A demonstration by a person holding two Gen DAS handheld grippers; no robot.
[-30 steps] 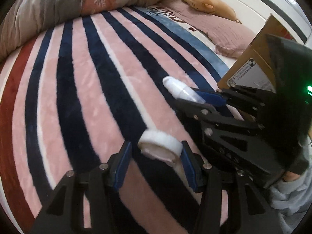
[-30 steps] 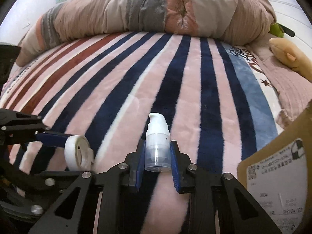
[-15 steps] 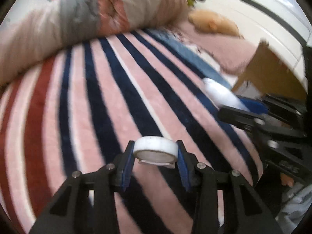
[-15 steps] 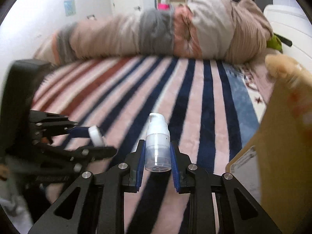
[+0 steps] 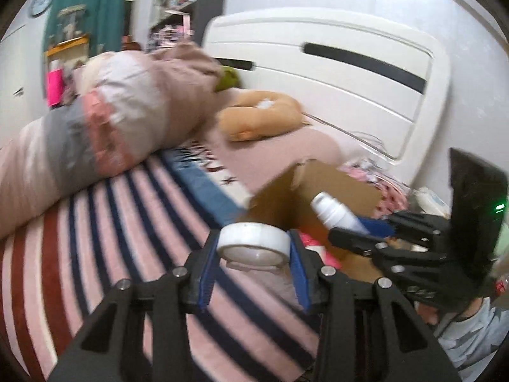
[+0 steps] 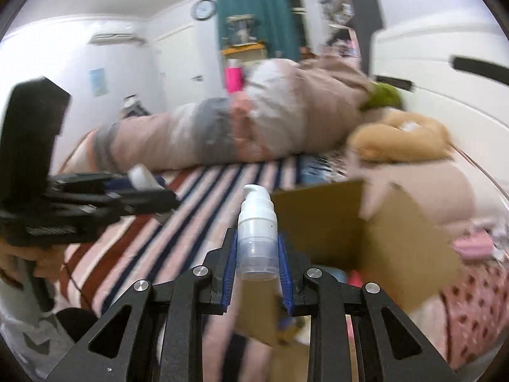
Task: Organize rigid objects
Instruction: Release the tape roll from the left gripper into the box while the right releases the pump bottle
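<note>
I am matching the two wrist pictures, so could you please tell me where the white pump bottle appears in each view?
Left wrist view: the pump bottle sits right of centre, tilted, held in the right tool.
Right wrist view: the pump bottle stands upright at centre, between that tool's blue pads.
Shared landmark: the cardboard box, close behind the bottle in both.

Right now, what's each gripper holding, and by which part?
The left gripper clamps the white tape roll across its outer rim. The right gripper clamps the pump bottle by the sides of its clear lower body, nozzle up.
</note>
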